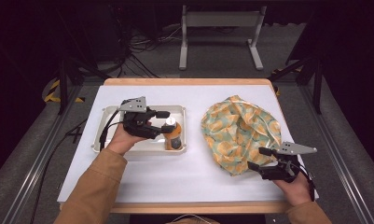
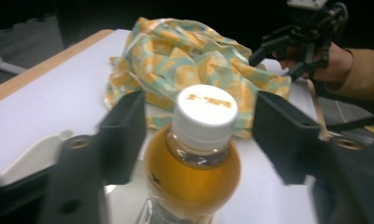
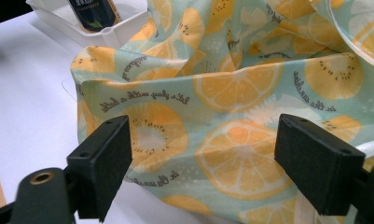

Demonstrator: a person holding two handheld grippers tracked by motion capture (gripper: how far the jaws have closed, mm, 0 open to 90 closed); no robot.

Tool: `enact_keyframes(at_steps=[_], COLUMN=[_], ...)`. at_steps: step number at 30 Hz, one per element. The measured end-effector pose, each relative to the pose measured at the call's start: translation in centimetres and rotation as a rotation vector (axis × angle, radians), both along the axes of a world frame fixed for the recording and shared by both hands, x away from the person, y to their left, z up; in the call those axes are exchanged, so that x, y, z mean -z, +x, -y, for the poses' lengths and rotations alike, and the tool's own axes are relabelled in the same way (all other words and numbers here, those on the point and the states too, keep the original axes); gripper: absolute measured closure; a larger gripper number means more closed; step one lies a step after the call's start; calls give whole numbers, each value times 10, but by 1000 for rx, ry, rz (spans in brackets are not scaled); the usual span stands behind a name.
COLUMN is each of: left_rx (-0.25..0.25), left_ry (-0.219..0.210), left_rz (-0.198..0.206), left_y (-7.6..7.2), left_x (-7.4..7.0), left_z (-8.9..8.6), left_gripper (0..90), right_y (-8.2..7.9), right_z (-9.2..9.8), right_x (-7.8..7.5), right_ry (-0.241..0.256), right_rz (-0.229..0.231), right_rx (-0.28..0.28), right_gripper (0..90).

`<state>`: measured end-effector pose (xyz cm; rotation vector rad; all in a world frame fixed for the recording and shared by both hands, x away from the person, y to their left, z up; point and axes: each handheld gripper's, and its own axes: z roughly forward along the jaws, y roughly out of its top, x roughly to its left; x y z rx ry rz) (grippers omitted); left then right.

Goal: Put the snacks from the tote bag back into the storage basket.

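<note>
Clearly, the coming move turns on how the bottle (image 1: 173, 135) stands to the left tool (image 1: 162, 122): it is upright in the white tray (image 1: 111, 112), at the tray's right end, with its long axis vertical and its white cap (image 2: 206, 112) uppermost. In the left gripper view the cap and neck are seen between the two jaws, which are spread to either side and not yet touching the bottle, so the left tool is released and need only be closed. The right tool (image 1: 255, 159) is held well apart from the bottle, at the near edge of the fruit-print cloth bag (image 1: 240, 133) on the tabletop (image 1: 175, 179); its jaws are likewise spread, with the bag's fabric just ahead and nothing grasped.
</note>
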<state>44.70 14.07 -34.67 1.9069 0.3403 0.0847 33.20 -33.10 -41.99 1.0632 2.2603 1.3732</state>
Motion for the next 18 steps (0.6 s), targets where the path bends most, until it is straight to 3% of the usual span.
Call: enact_keyframes(at_steps=[1,9,13,18], left_rx=[-27,-97,-121,-158], left_ry=[-13,-57,-56,-31], left_rz=[-3,17,18,33], left_y=[0,-12,-20,-37], left_x=[-2,-18,-23,-26], left_z=[-3,-23,-32,-44], left_gripper=[228,167,148,138], right_y=[0,3,4,5], right_z=[0,1,1,3], right_x=[0,-4,-11,-19], right_ry=[3,12,-15,-8], right_rz=[2,18,44,68], right_rx=[0,1,-4,-5], right_gripper=[192,189,180,170])
